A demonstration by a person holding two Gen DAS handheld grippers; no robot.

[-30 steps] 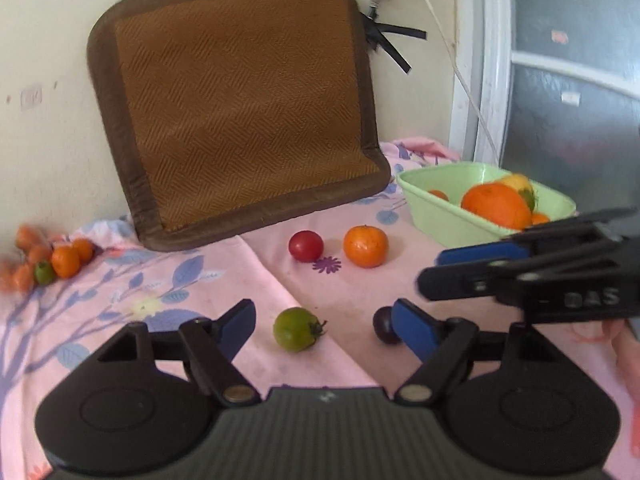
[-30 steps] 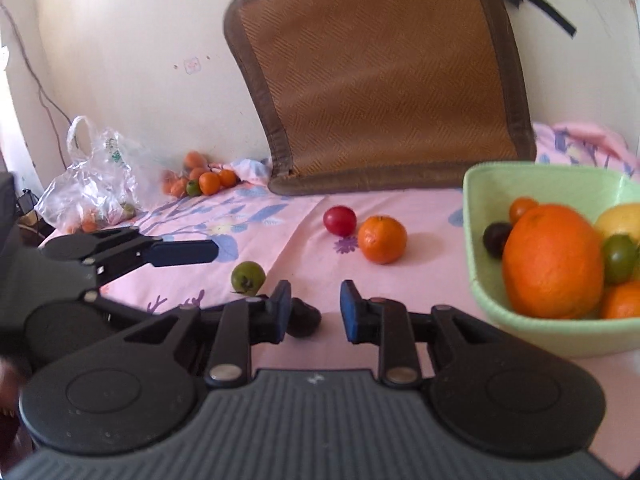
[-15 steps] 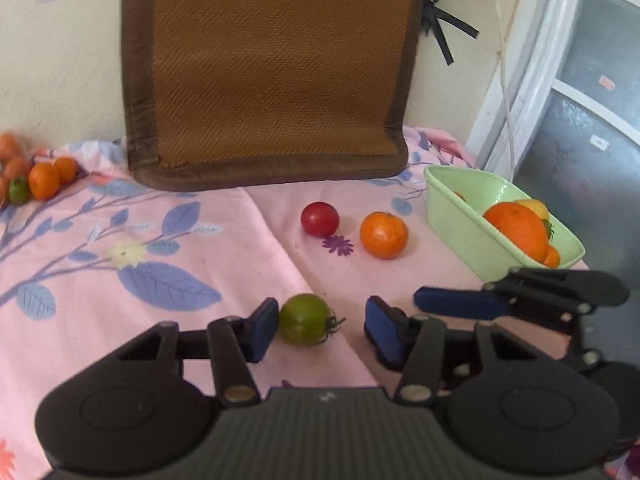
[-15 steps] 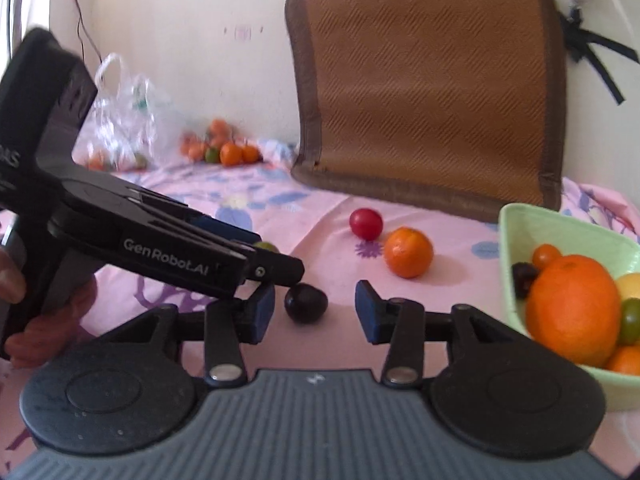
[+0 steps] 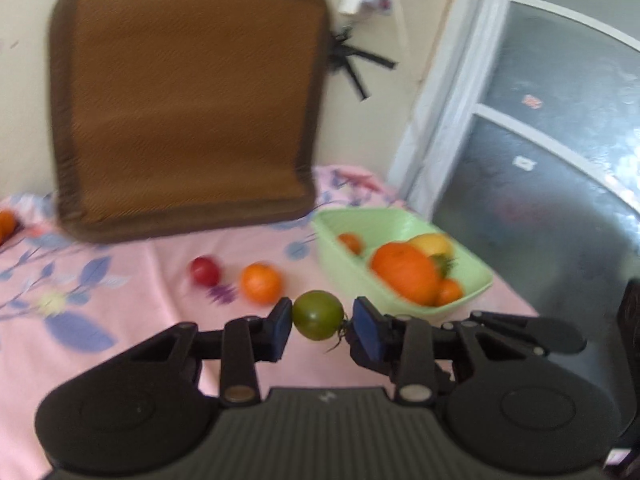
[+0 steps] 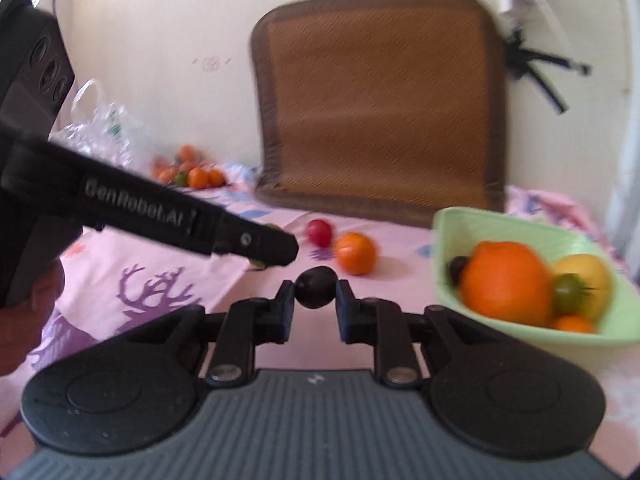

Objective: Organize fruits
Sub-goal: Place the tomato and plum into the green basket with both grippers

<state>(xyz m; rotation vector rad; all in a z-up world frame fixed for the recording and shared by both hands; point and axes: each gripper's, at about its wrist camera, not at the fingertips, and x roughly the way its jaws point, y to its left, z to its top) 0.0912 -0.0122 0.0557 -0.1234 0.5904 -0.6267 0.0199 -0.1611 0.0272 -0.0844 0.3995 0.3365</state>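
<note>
Two grippers are in view, the left gripper and the right gripper. There is one green bowl, one brown mat and one clear plastic bag. One green tomato and one dark plum are counted, plus one red tomato and one loose orange. The far pile is too blurred to count.

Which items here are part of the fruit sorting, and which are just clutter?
Job: green tomato in left tool; dark plum in right tool; green bowl; loose orange; red tomato.
Clutter: brown cushion; plastic bag.
</note>
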